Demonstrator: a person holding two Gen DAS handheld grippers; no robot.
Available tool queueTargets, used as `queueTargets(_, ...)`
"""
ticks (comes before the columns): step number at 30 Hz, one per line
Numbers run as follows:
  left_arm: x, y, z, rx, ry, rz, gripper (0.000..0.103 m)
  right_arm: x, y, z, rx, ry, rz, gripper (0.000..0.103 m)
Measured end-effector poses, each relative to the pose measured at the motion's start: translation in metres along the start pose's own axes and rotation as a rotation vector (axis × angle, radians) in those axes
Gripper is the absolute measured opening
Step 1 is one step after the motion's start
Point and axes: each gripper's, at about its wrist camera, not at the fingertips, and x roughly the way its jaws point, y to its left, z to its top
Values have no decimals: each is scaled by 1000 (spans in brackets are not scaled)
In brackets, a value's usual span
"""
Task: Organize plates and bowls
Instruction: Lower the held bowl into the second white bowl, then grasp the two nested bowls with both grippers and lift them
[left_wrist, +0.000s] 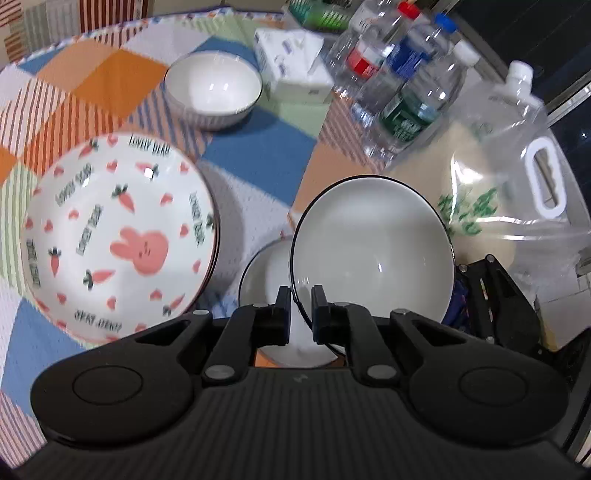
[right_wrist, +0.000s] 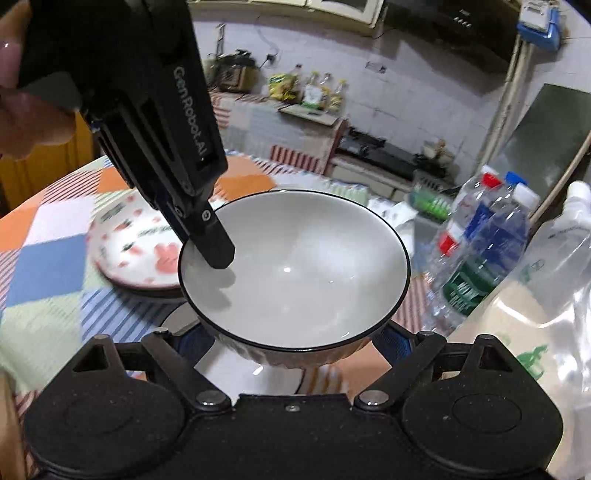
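Observation:
My left gripper (left_wrist: 299, 310) is shut on the near rim of a white bowl with a black rim (left_wrist: 373, 247), which hangs tilted above the table. In the right wrist view one left finger (right_wrist: 218, 247) reaches inside that bowl (right_wrist: 295, 266). My right gripper (right_wrist: 295, 347) has its jaws spread wide at either side of the bowl's ribbed underside; whether the blue pads (right_wrist: 195, 339) touch it is unclear. A second white bowl (left_wrist: 269, 284) sits right below. On the left lies a plate with carrots and a bunny (left_wrist: 118, 240), and a third white bowl (left_wrist: 212, 88) stands further back.
Several water bottles (left_wrist: 399, 81) and a large clear water jug (left_wrist: 517, 177) crowd the right side. A tissue box (left_wrist: 291, 62) stands at the back. The round table wears a patchwork cloth (left_wrist: 258, 155). A kitchen counter and stove (right_wrist: 369, 147) lie beyond.

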Motion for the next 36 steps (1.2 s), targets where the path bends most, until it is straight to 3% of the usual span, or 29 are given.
queueTargets(6, 4, 7, -21, 16, 18, 58, 9, 11, 1, -9, 51, 72, 148, 94)
queueTargets(8, 8, 10, -21, 9, 26, 62, 9, 11, 2, -10, 44, 80, 162, 94)
queueTargets(23, 34, -12, -29, 135, 45, 211, 9, 27, 16, -11, -20, 199, 120, 94)
queueTargets(34, 43, -8, -24, 124, 43, 241, 13, 31, 17, -10, -20, 230, 117, 94)
queueTargets(36, 43, -9, -24, 124, 37, 241, 14, 33, 20, -10, -37, 234, 102, 99)
